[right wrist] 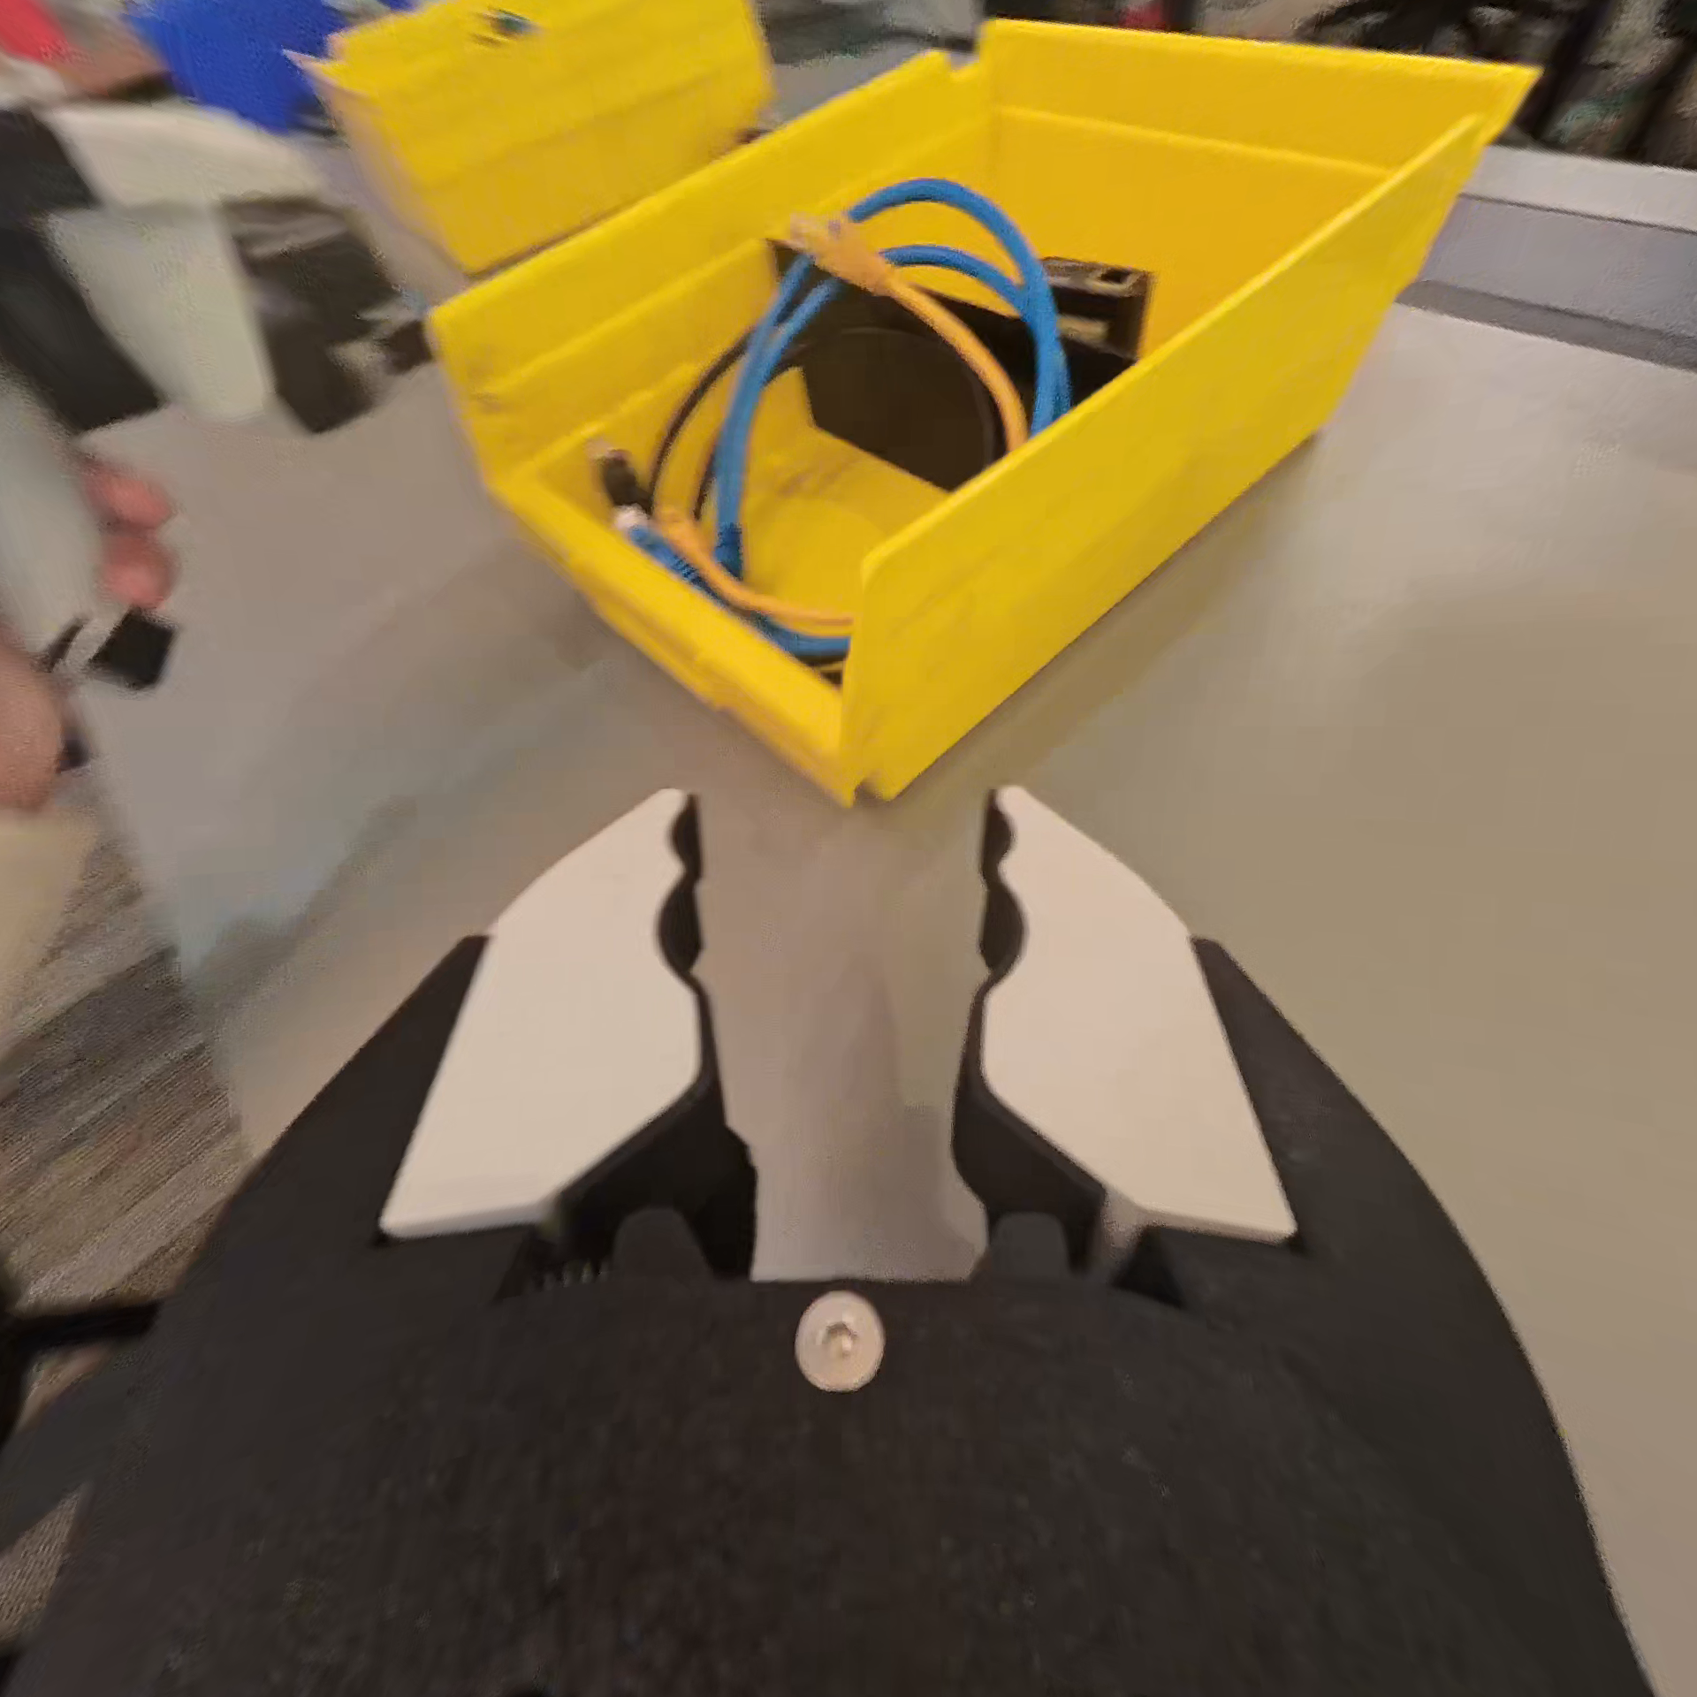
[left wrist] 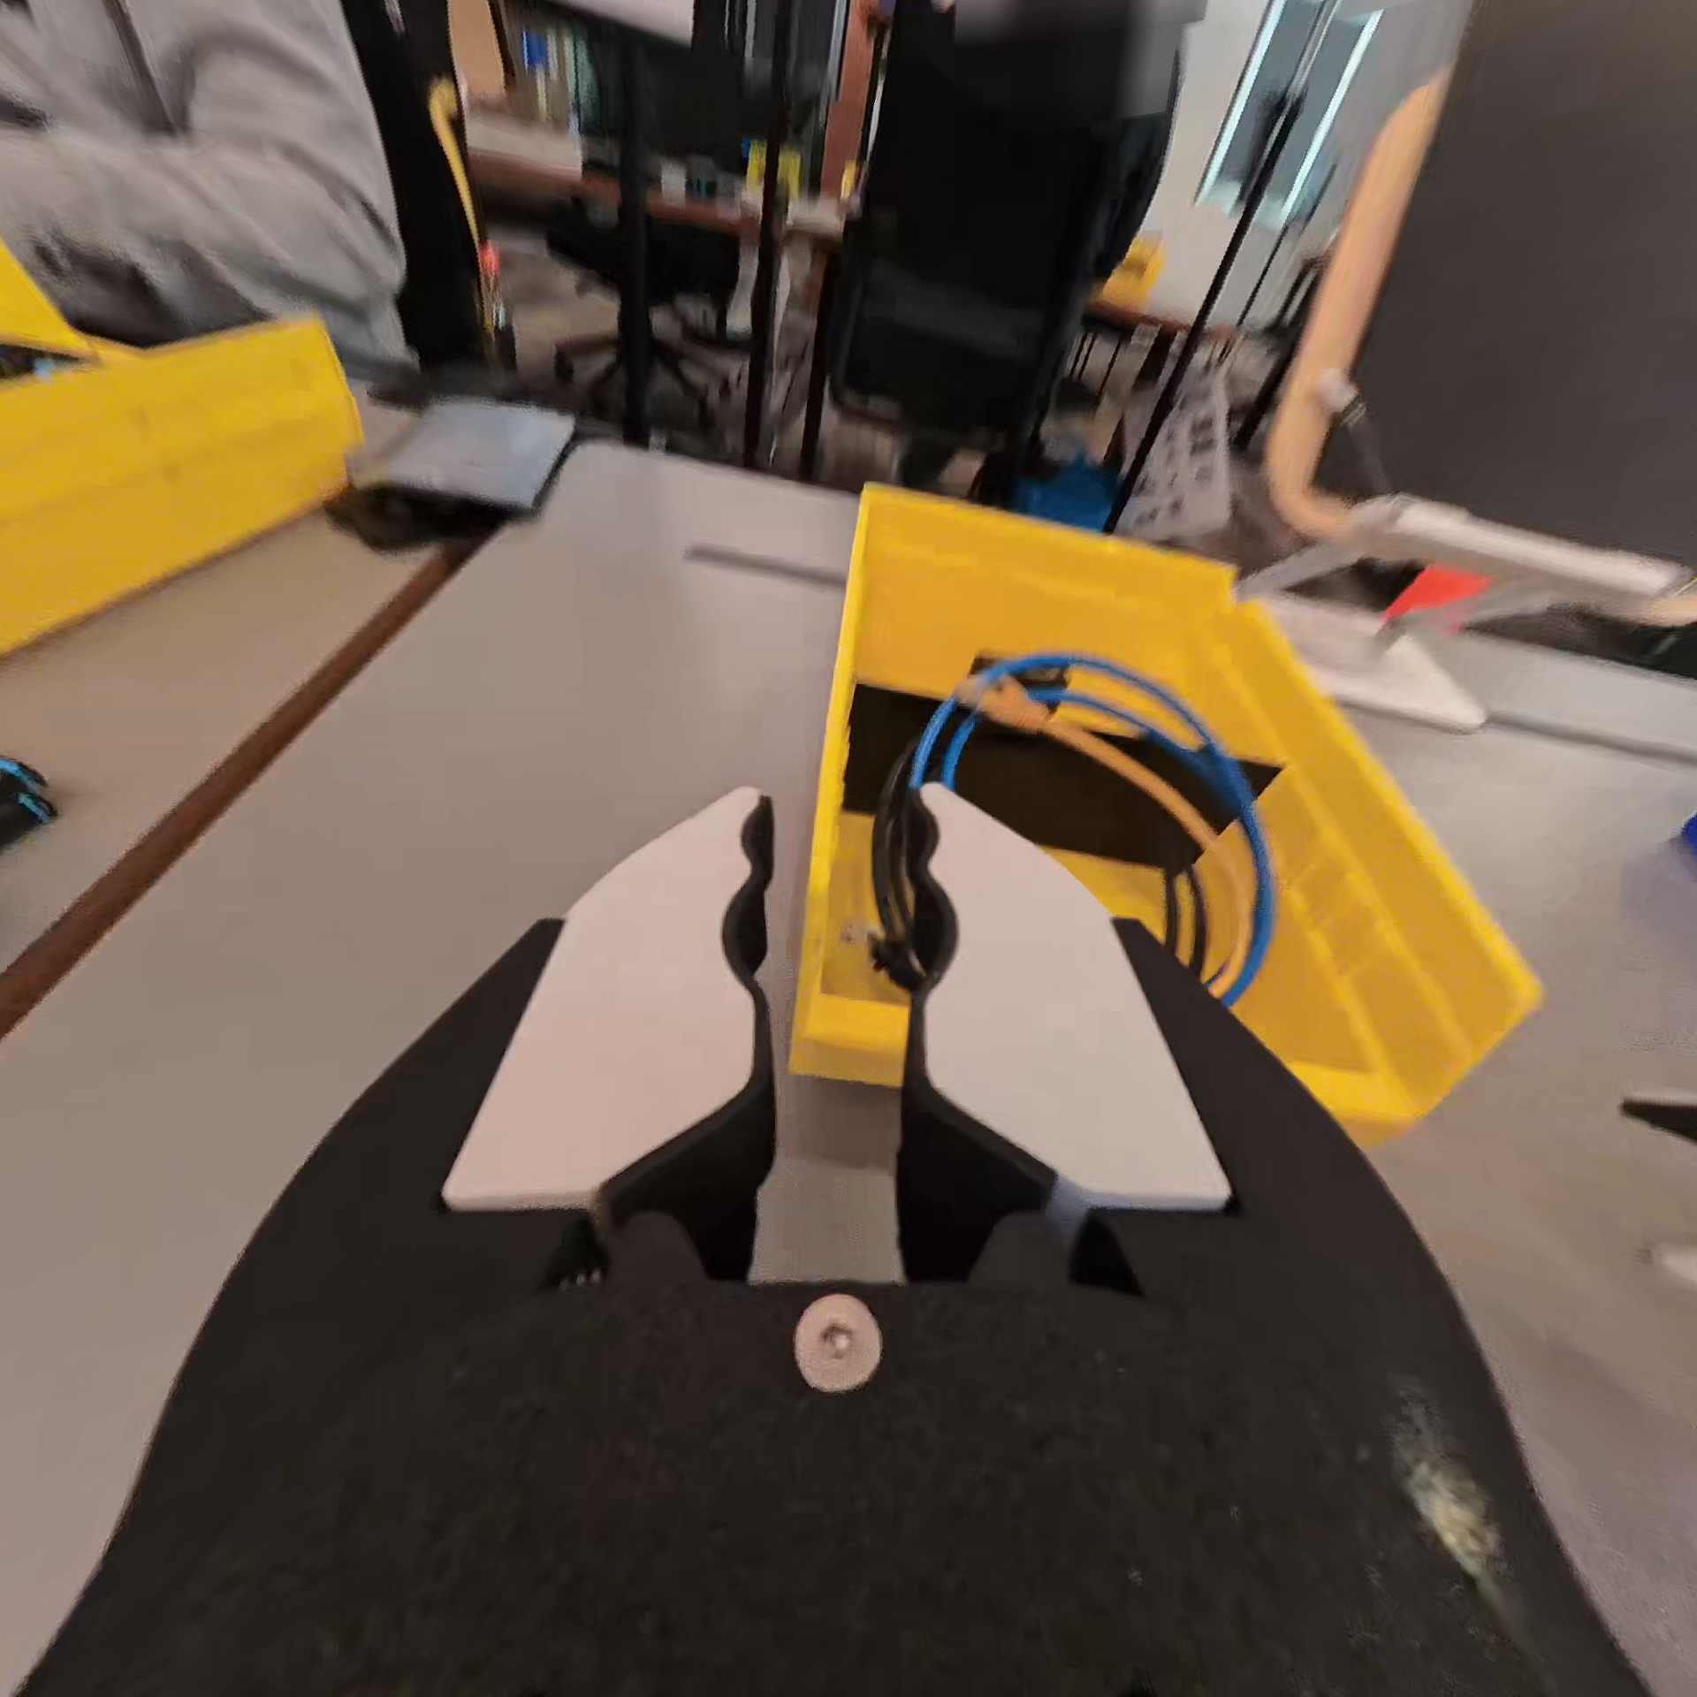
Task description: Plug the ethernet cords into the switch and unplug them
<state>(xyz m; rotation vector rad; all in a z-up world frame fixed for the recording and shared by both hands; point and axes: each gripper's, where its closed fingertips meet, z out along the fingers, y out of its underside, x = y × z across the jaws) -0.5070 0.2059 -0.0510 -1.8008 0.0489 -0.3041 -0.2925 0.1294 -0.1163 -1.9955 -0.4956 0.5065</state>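
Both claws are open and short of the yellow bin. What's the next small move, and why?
Probably ease the right claw forward over the yellow bin's low front lip toward the cord plugs lying just inside. Both claws are open and hold nothing, every cord is coiled in the bin, and the black switch sits at the back with none visibly plugged in.

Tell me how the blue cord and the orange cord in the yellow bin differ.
The blue cord makes several loops; the orange cord shows as a single strand. The blue cord arcs higher and wider, while the orange cord runs inside that arc. Both are coiled loose in the yellow bin, over the black switch, with ends free.
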